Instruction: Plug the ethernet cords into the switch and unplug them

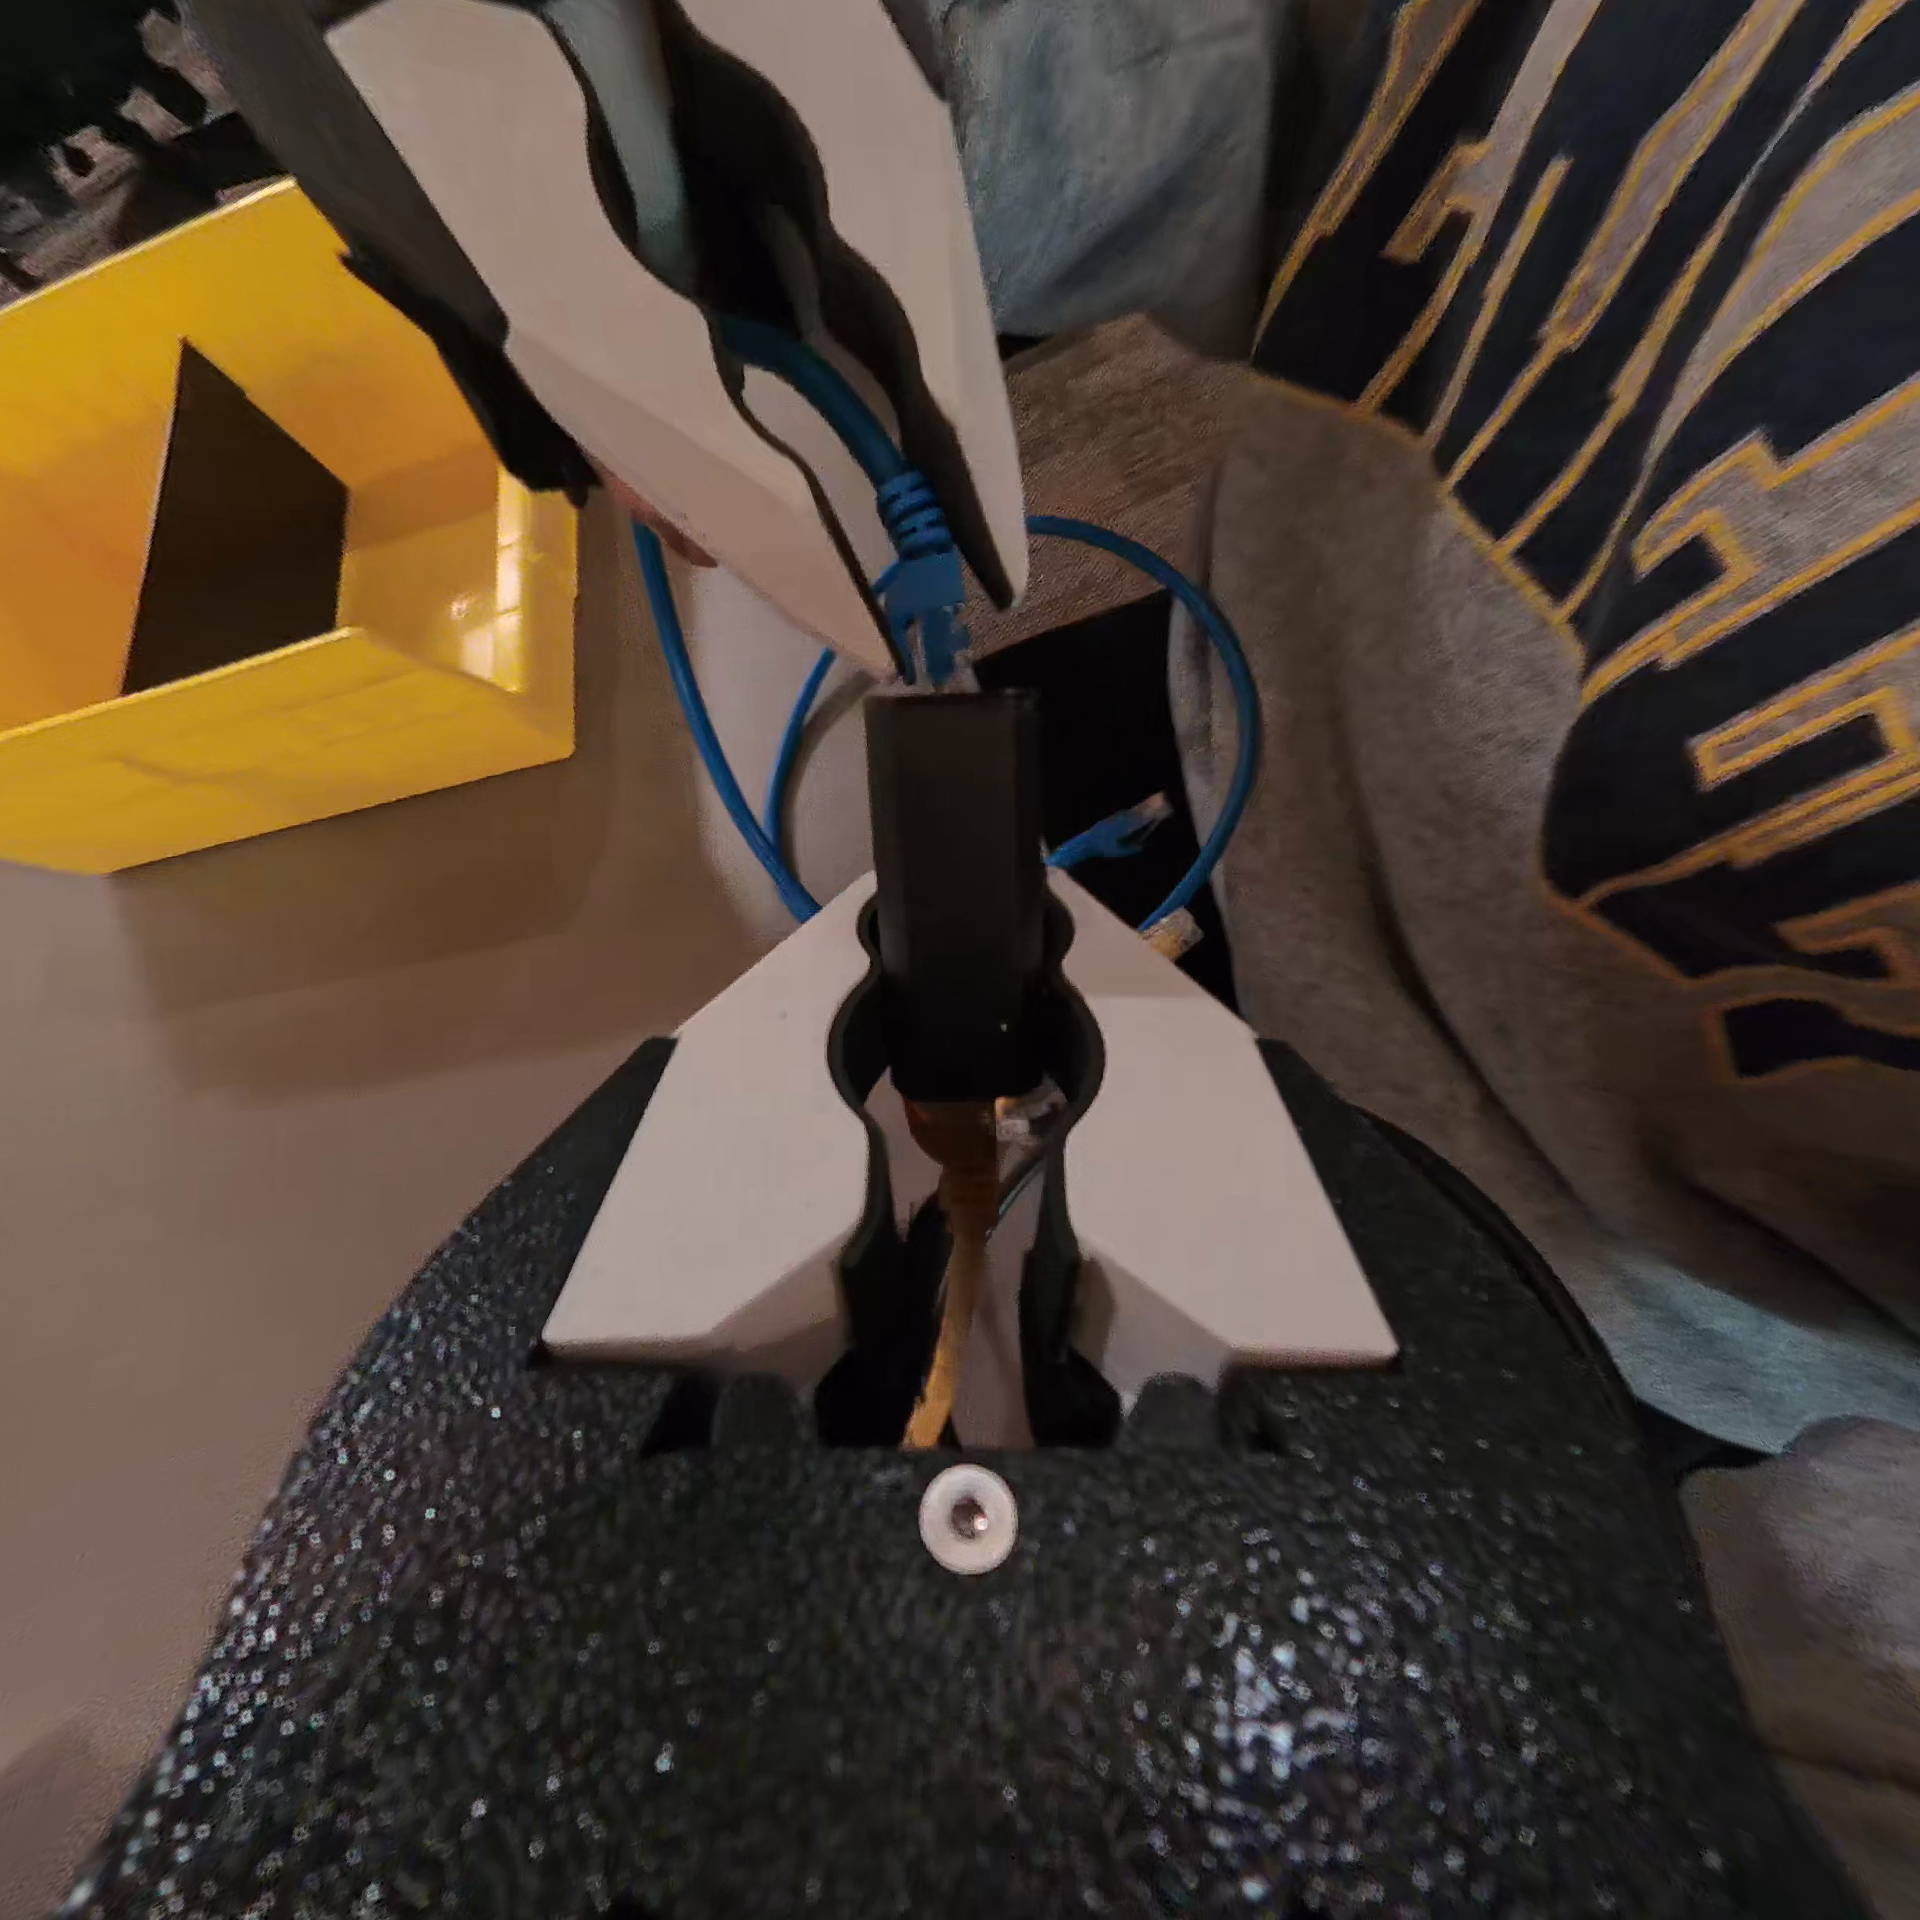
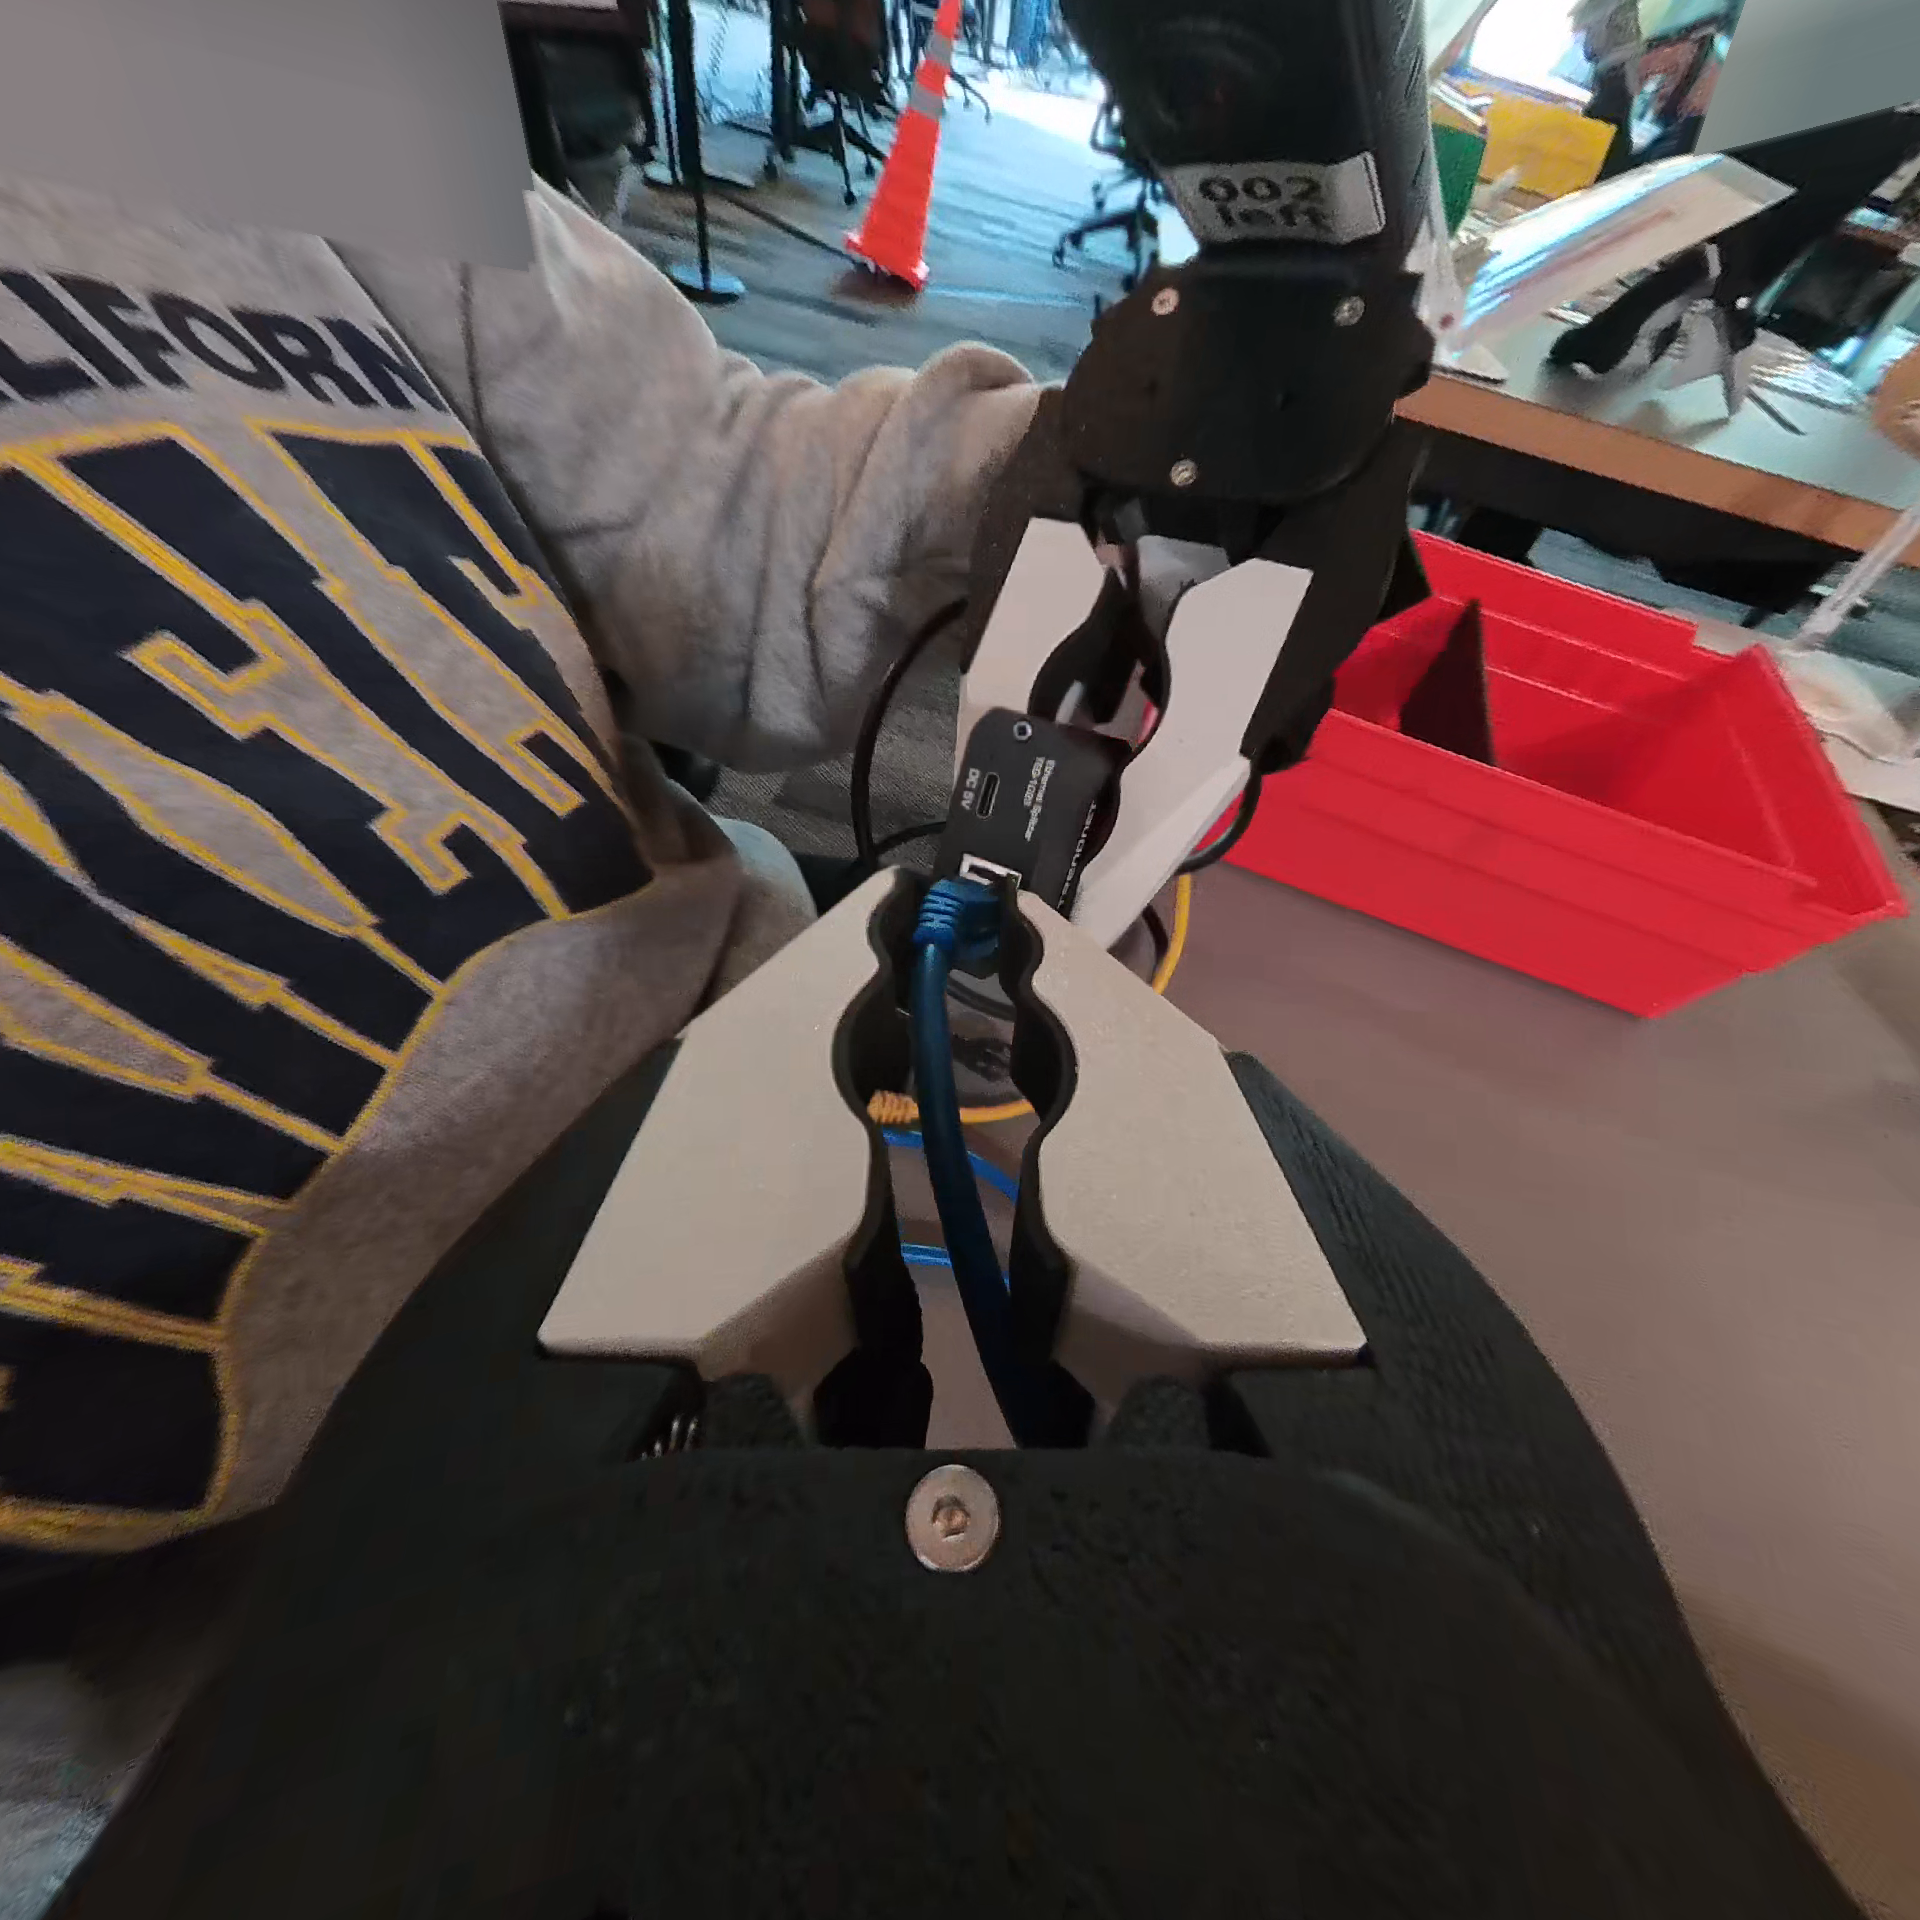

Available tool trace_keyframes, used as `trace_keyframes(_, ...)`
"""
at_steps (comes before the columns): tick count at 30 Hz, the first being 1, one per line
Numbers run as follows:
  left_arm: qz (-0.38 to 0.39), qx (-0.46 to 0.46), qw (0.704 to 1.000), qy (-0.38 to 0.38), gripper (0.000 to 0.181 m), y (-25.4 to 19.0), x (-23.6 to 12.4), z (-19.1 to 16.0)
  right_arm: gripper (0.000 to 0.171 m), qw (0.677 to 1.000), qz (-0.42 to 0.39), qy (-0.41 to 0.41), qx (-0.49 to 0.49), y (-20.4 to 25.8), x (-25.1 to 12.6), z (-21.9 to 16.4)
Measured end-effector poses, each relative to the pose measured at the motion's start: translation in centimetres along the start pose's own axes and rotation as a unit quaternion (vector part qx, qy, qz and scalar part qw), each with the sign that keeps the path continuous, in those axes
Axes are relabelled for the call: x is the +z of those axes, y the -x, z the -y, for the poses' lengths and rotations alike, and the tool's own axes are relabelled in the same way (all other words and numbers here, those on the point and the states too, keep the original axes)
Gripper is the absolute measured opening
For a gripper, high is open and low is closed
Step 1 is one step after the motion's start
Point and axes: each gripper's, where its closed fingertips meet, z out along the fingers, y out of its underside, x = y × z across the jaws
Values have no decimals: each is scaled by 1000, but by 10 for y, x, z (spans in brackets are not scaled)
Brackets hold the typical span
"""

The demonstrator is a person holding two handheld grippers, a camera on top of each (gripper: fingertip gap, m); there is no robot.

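Note:
My left gripper [image 1: 961, 935] is shut on the small black switch [image 1: 951, 852] and holds it above the table. A yellow ethernet cord [image 1: 961, 1226] runs from the switch's near end back between my fingers. My right gripper [image 2: 956, 925] is shut on the blue ethernet cord [image 2: 951, 1049] just behind its plug [image 2: 961, 914]. The plug tip sits at a port on the switch's end face [image 2: 1013, 800]; how deep it sits cannot be told. In the left wrist view the right gripper [image 1: 940, 623] comes from above with the blue plug [image 1: 925, 603] at the switch's far end.
A yellow bin [image 1: 312, 644] stands on the tan table [image 1: 312, 1091] at the left. A red bin [image 2: 1558, 790] stands at the right. A person's grey printed sweatshirt [image 2: 312, 727] is close by. More blue cord loops [image 1: 1226, 727] hang behind the switch. An orange cone [image 2: 909, 156] stands far back. The tips of one gripper are about 5 cm away from the tips of the other.

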Motion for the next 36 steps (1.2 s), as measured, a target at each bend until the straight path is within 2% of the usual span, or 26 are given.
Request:
trace_keyframes(1, -7, -6, 1000, -5, 22, -2, 0, 3, 13, 1000, 6, -7, 7, 1, -2, 1)
trace_keyframes(16, -87, -56, 994, -28, 23, -20, 4, 12, 14, 998, 55, -6, 27, 15, -8, 0)
trace_keyframes(18, -63, -60, 996, -9, 22, -12, 4, 5, 14, 999, 29, 15, 28, 7, -7, -5)
trace_keyframes(21, 43, -65, 996, 47, 22, 24, 0, -17, 13, 993, -92, 79, -9, -28, -7, -19)
trace_keyframes(22, 93, -62, 991, 69, 22, 39, -1, -23, 25, 984, -145, 98, -26, -44, -8, -23)
trace_keyframes(23, 149, -55, 983, 94, 22, 55, -3, -30, 49, 972, -200, 116, -39, -60, -9, -26)
trace_keyframes(24, 190, -46, 974, 117, 22, 67, -5, -36, 60, 960, -237, 140, -47, -71, -10, -31)
trace_keyframes(26, 253, -30, 957, 139, 21, 85, -3, -42, 69, 932, -306, 180, -76, -91, -11, -40)
trace_keyframes(28, 317, -16, 934, 160, 22, 102, -1, -50, 65, 885, -389, 214, -144, -113, -17, -48)
trace_keyframes(30, 387, 5, 904, 179, 22, 118, -2, -60, 60, 836, -430, 265, -215, -125, -19, -65)
trace_keyframes(33, 449, 15, 873, 190, 22, 128, -2, -76, 51, 777, -458, 318, -292, -133, -23, -88)
trace_keyframes(36, 469, 47, 857, 206, 22, 128, 0, -83, 42, 736, -467, 347, -346, -139, -24, -101)
